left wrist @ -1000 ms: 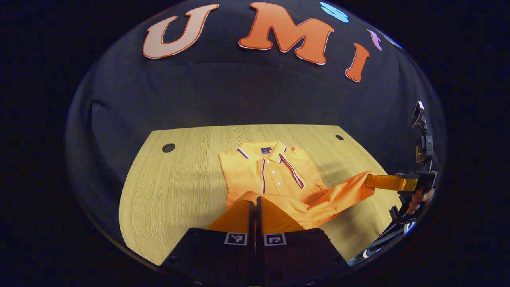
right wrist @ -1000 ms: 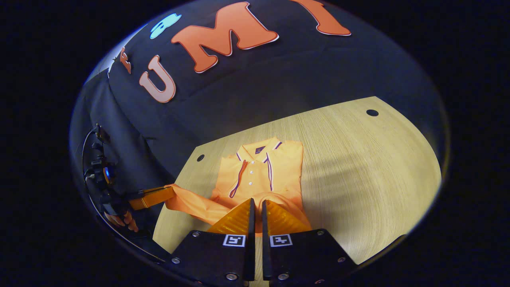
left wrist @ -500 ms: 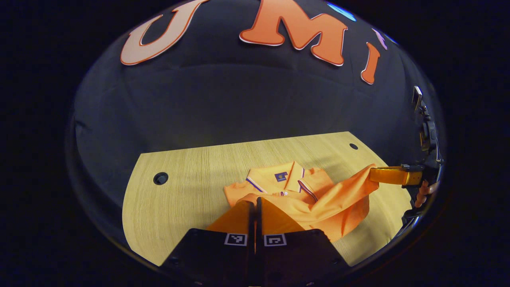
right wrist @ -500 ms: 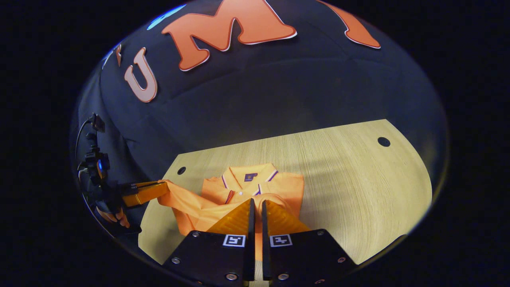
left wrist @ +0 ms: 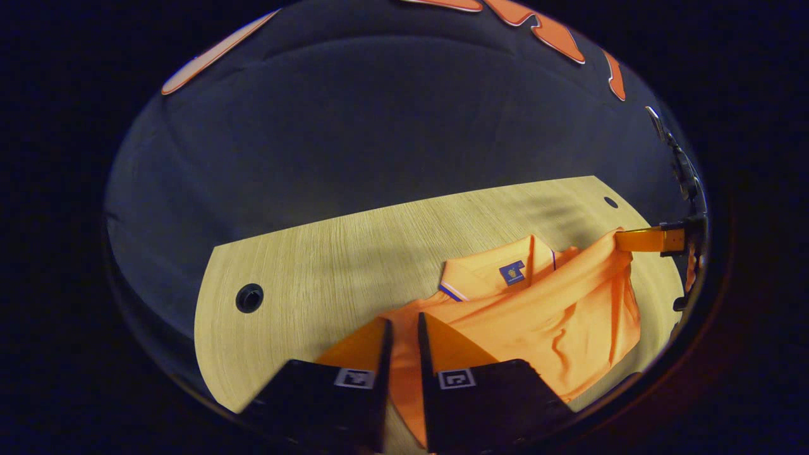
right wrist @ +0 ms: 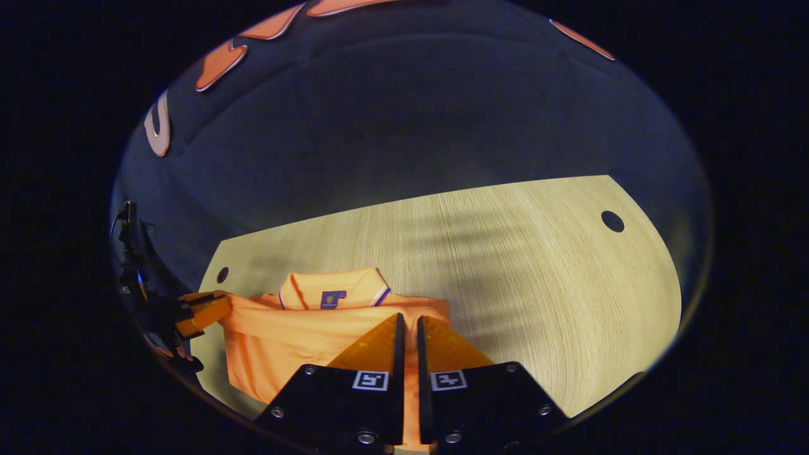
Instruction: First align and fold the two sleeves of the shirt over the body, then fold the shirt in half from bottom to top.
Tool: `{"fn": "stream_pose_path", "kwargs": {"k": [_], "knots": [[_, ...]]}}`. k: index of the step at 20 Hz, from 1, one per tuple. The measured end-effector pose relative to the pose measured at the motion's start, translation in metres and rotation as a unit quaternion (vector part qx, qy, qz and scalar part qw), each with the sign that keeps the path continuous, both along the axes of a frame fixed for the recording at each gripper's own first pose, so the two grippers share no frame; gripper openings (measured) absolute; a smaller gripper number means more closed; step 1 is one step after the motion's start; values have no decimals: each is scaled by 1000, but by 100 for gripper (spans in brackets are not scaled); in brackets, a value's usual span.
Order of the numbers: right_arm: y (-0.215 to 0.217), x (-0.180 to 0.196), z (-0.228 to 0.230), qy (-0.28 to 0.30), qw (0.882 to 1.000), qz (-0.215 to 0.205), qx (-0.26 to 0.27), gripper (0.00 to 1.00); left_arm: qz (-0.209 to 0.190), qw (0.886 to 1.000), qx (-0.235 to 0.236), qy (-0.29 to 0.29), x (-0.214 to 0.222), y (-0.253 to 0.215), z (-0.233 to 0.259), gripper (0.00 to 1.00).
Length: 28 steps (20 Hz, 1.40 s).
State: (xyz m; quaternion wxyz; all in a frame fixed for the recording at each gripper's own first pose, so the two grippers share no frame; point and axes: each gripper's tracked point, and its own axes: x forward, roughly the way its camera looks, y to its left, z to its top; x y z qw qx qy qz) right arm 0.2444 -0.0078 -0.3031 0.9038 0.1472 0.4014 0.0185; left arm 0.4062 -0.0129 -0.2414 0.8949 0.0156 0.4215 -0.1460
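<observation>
The orange polo shirt (left wrist: 543, 316) lies on the wooden table (left wrist: 328, 253), its lower half carried up over the body so the hem sits just below the collar (left wrist: 499, 275). My left gripper (left wrist: 402, 323) rests at the hem's near corner; its fingers stand slightly apart with cloth showing in the gap. In the right gripper view the shirt (right wrist: 297, 335) spreads to the left, the collar (right wrist: 332, 292) still uncovered. My right gripper (right wrist: 407, 317) is shut on the hem's other corner. The right gripper (left wrist: 626, 239) holds that corner at the far right of the left gripper view. The left gripper (right wrist: 215, 304) is at the far left.
The table (right wrist: 537, 284) has round cable holes (left wrist: 249, 297) (right wrist: 612, 220) near its corners. The black booth wall rises just behind its far edge. A hand (right wrist: 165, 346) holds the left gripper at the table's left side.
Both grippers have carried the hem forward and down over the shirt's body, up to the collar. The left gripper's fingers have parted a little; the right's remain closed.
</observation>
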Motion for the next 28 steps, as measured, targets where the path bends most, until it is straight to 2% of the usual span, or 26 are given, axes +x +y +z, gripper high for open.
{"fn": "stream_pose_path", "kwargs": {"k": [2, 3, 4, 5, 9, 13, 17, 21, 25, 28], "knots": [[3, -2, 4, -4, 1000, 7, 2, 48, 4, 1000, -16, -4, -1, -5, 8, 67], [-1, 1, 7, -12, 1000, 4, -10, 75, 11, 1000, -15, -13, 2, -5, 13, 74], [-8, 4, 12, -28, 999, 1, -32, 87, 17, 999, -12, -27, 4, -1, 22, 92], [-14, 6, 18, -44, 998, 0, -50, 99, 20, 999, -7, -42, 9, 4, 29, 98], [-15, -7, 59, -92, 993, -1, -68, 99, 39, 995, 2, -91, 5, 16, 77, 100], [2, -33, 122, -168, 985, 27, -44, 99, 73, 988, -15, -135, -22, 27, 138, 100], [5, -71, 175, -222, 973, 41, -55, 99, 83, 979, -30, -184, -61, 20, 197, 99], [10, -110, 223, -276, 959, 37, -55, 98, 94, 967, -40, -234, -104, 15, 248, 99], [18, -153, 246, -295, 953, 37, -52, 99, 99, 957, -62, -267, -148, 10, 293, 99], [29, -182, 269, -334, 940, 46, -53, 98, 100, 946, -69, -301, -186, 0, 320, 98]]}}
